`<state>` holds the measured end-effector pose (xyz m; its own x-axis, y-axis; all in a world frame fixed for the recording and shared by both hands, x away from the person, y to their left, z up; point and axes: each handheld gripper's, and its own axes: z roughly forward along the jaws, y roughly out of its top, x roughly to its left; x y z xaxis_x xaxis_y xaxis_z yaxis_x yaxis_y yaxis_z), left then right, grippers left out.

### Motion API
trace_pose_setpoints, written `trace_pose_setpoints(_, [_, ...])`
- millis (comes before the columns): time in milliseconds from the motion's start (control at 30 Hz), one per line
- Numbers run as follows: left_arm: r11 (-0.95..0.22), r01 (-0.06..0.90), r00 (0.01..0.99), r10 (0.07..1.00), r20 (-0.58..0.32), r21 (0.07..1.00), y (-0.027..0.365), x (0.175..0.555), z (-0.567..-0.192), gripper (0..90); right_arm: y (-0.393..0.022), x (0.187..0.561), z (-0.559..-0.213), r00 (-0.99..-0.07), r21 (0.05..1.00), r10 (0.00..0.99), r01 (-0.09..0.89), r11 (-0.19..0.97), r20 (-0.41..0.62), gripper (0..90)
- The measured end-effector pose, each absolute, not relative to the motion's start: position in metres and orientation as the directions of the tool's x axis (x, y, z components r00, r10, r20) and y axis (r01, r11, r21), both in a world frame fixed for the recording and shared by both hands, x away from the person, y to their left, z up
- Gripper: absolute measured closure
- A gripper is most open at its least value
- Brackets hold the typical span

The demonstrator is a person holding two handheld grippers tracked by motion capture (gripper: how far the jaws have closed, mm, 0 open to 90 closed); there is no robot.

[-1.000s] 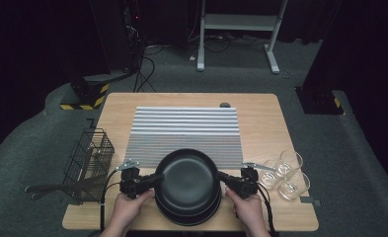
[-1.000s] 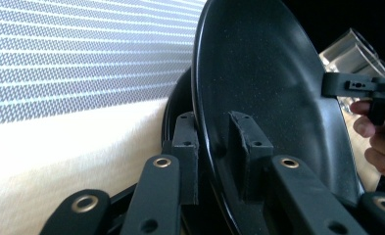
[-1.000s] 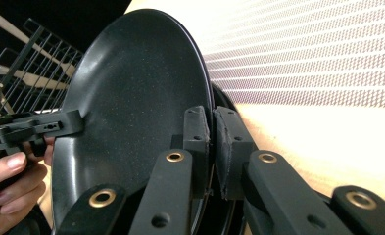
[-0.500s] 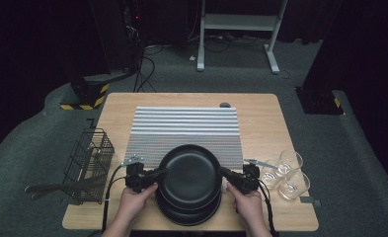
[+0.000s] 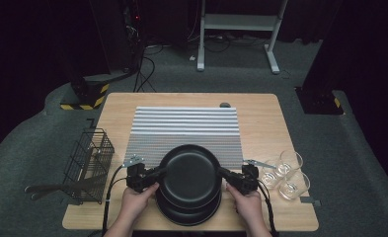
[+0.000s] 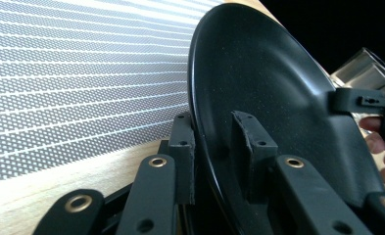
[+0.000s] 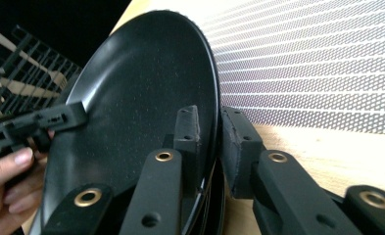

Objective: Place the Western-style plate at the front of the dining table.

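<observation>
A dark room surrounds a wooden table carrying a grey striped mat. At the left edge stands a black wire basket. Next, the left tool straddles the left rim of a black plate, which sits atop a stack of black plates at the table's near edge. The right tool straddles the opposite rim, its jaws just having widened. Clear glasses stand rightmost.
</observation>
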<state>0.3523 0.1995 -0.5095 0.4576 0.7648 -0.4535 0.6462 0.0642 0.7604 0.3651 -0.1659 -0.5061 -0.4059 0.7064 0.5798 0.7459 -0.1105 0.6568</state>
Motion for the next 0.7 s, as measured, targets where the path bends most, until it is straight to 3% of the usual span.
trace_pose_setpoints(500, [0.073,0.657,0.448,0.763,-0.466,0.75,0.201,0.351,-0.515,69.9,-0.151,0.36,-0.51,-0.446,0.688,0.733,0.725,-0.039,0.513,74.2])
trace_pose_setpoints(700, [0.032,0.657,0.462,0.772,-0.436,0.753,0.199,0.347,-0.511,58.0,-0.15,0.36,-0.509,-0.447,0.693,0.741,0.72,-0.035,0.501,74.0])
